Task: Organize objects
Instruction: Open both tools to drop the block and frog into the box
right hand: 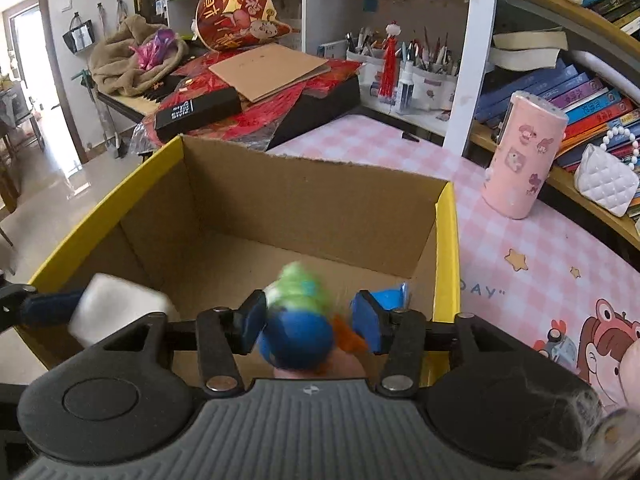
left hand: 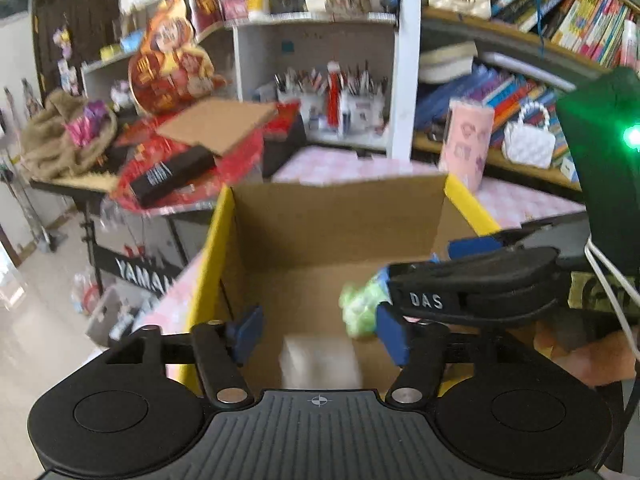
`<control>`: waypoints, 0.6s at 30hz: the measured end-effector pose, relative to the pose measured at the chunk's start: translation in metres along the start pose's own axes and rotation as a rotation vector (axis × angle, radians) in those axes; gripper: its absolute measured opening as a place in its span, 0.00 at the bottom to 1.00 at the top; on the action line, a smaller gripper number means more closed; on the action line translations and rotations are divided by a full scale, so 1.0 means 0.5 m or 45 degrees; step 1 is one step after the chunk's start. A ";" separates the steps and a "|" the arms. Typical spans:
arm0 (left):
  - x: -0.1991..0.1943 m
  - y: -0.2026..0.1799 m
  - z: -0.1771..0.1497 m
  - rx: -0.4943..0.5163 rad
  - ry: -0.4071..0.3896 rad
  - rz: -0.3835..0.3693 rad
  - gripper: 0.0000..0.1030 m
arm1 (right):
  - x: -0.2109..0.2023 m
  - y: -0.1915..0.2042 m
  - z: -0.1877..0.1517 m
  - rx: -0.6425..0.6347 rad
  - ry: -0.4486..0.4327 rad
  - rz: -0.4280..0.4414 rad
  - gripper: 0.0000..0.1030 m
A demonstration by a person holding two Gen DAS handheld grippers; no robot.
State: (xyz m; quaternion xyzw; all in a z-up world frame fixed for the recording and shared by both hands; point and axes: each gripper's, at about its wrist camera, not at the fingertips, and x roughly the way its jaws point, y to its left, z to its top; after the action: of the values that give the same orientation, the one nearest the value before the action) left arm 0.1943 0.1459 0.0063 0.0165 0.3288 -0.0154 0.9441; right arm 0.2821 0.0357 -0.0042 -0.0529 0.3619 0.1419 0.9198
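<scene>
Blue-green toy (right hand: 298, 320) sits between right tool (right hand: 310, 322) fingers, over box (right hand: 312, 200).

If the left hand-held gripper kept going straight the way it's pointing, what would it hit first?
Probably the white block, blurred between the open fingers of the left hand-held gripper, and past it the inside of the cardboard box. Depth is hard to judge.

The cardboard box (right hand: 304, 200) is plain brown inside with yellow outer sides. The worktop (right hand: 520, 248) wears a pink-and-white check with gold stars. The toy (right hand: 298, 320) is green, blue and orange; the block (right hand: 116, 308) white; the canister (right hand: 524, 152) pink with cartoon figures.
</scene>
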 end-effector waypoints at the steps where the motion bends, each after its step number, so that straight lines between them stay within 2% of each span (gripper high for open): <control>1: -0.005 0.001 0.005 0.000 -0.017 0.002 0.69 | -0.005 -0.001 0.002 0.007 -0.012 -0.005 0.51; 4: -0.027 0.006 0.014 -0.011 -0.066 -0.003 0.71 | -0.026 -0.009 0.011 0.046 -0.055 -0.020 0.55; 10: -0.080 0.011 0.018 -0.036 -0.166 -0.001 0.78 | -0.097 -0.028 0.011 0.133 -0.163 -0.068 0.56; 18: -0.152 0.033 -0.003 -0.084 -0.258 0.000 0.82 | -0.210 -0.020 -0.040 0.228 -0.296 -0.176 0.59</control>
State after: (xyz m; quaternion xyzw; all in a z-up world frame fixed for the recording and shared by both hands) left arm 0.1347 0.1641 0.0528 -0.0164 0.2321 -0.0059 0.9725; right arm 0.1988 -0.0014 0.0528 0.0214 0.2596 0.0505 0.9641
